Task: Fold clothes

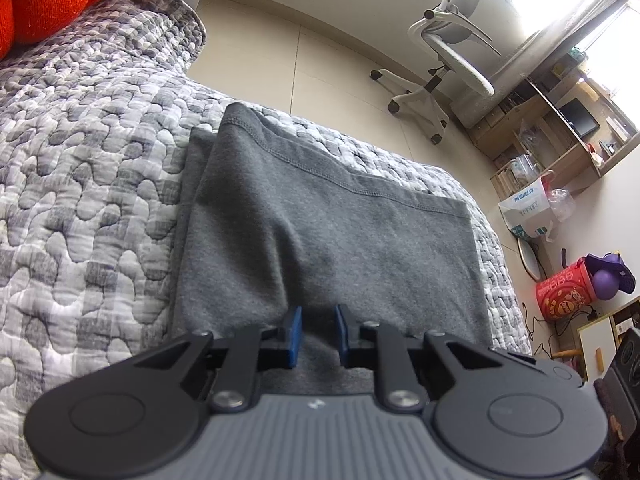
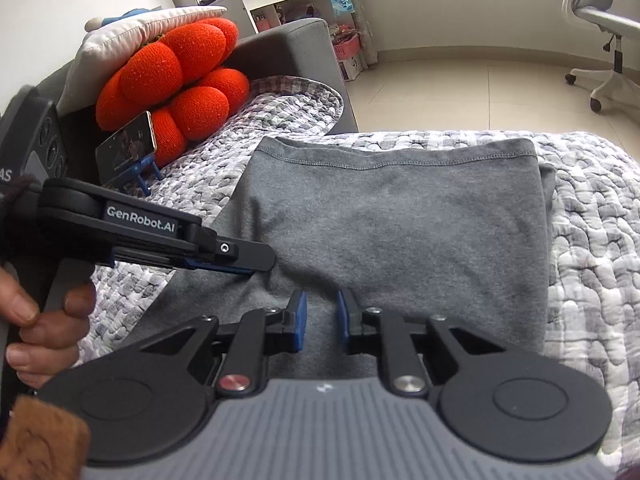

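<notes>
A grey folded garment lies on the quilted bed cover, its stitched hem at the far side. My left gripper is at the garment's near edge, its blue pads narrowly apart with grey cloth bunched between them and a ridge of fabric running up to them. The right wrist view shows the same garment, with my right gripper shut on its near edge and cloth filling the small gap. In that view the left gripper comes in from the left, held by a hand, its tip on the creased cloth.
An orange lobed cushion and a white pillow lean on the grey headboard, with a phone on a blue stand in front. The bed's far edge drops to a tiled floor. A white office chair and shelves stand beyond.
</notes>
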Demonstrator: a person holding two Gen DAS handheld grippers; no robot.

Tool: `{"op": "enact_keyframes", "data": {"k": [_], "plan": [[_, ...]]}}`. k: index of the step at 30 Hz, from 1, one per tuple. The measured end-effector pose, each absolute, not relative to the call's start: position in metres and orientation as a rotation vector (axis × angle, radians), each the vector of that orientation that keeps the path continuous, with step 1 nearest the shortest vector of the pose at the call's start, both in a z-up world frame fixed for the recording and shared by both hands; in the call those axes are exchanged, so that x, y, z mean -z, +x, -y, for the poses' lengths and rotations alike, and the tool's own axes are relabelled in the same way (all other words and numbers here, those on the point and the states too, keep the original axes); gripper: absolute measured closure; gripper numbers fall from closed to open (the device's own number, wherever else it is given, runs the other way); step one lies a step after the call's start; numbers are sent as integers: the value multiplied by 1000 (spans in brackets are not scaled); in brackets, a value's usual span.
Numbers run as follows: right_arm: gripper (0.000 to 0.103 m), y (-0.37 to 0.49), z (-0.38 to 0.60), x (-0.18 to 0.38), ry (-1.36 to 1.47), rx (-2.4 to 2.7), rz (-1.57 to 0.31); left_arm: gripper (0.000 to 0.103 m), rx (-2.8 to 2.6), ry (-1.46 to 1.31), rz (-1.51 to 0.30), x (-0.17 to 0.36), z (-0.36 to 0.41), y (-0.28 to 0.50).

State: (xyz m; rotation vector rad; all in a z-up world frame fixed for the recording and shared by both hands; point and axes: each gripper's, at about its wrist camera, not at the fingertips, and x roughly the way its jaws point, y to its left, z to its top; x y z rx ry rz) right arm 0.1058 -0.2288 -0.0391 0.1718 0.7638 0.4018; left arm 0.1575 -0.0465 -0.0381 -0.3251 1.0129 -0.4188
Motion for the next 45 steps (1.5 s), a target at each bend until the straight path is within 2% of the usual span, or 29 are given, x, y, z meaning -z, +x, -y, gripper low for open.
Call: {"op": "enact_keyframes", "data": {"k": [2,4,6,10,45], "plan": [[94,106,235,38,176,-387,-775,88,410,-306,-1011,39,46,157],[95,106,242,37,180,-364,-789,99,390,-278,-1010,39,45,158],[95,107,250,37,171,-340,-801,100,379,-264,-1008,39,44,158],[101,106,269,40,201,-315,-821,100,361,-260,-1012,38,38,157],[98,93,290,36,0,-152,-837,100,312,-316,-1025,37,5,155]]}}
